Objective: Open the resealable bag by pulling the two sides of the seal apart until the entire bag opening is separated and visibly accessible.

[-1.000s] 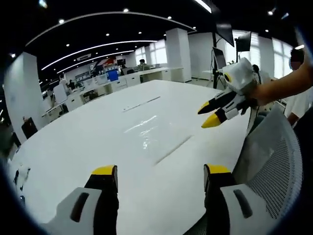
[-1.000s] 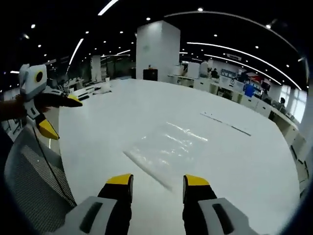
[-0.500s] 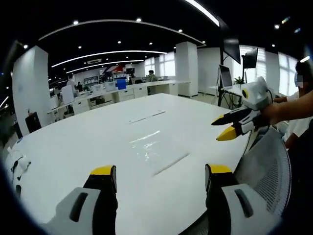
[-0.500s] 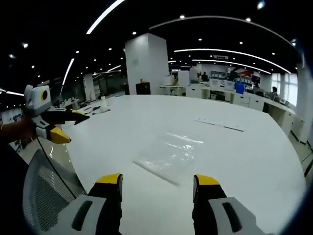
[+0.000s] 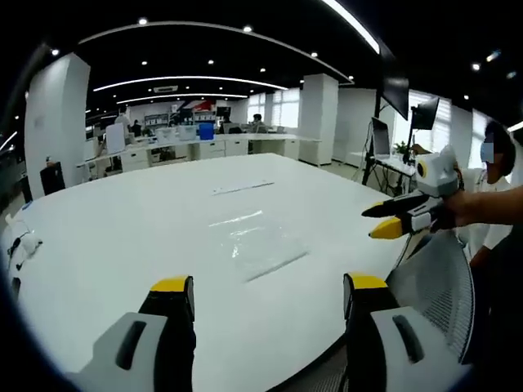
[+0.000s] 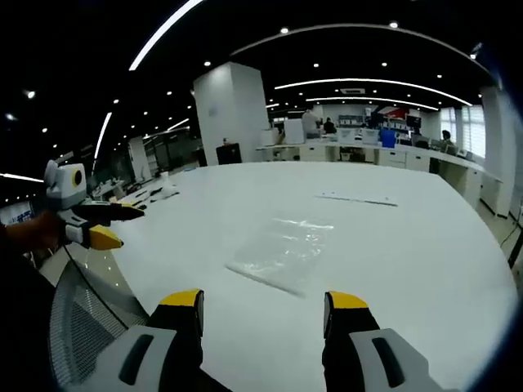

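Big white table, with a flat clear plastic bag lying on it.
Both grippers, left and right, now sit lower and further back, jaws wide open, holding nothing.

No lettering, label, brand, number or sign can be read anywhere: the clear resealable bag on the white table bears no legible print, and distant office signs are blurred.
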### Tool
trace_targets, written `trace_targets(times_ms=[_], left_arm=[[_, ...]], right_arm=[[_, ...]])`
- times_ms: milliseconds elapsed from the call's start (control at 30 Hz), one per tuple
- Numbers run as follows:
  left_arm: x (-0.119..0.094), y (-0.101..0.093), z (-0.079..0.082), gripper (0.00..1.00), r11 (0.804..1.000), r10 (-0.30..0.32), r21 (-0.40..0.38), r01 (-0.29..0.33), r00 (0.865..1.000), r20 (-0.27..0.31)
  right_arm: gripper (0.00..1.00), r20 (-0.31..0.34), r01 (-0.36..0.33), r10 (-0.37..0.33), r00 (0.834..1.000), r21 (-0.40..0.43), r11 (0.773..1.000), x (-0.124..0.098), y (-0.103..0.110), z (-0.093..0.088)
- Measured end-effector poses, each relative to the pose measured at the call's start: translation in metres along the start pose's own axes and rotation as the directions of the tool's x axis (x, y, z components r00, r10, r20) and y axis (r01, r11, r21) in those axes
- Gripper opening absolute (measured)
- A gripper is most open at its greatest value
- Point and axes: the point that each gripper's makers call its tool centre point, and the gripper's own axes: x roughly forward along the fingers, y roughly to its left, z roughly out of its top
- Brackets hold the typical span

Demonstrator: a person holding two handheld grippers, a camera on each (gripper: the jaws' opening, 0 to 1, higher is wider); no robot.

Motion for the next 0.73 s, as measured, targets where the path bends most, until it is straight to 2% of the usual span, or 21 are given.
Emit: trace_targets(times_ms=[67,333,733], left_arm=[[-0.001,0.001,-0.003,0.73,1.000,-0.004,-0.024,0.004,1.000,-0.004],[0.000,0.001,-0.012,0.72,1.000,-0.008,0.007,0.008,0.999,-0.041],[0.003,-0.004,-0.002,0.72,0.999,-0.026,0.033,0.027,0.999,-0.030]], right_arm=[[0.58,0.001,0.003,-0.003,1.000,0.005,1.000,-0.001,0.000,-0.001],[0.58,-0.001,0.003,-0.002,1.000,0.020,1.000,-0.003,0.002,-0.003],[0.58,0.009,0.003,-0.003,1.000,0.034,0.999,-0.004,0.010,-0.002]])
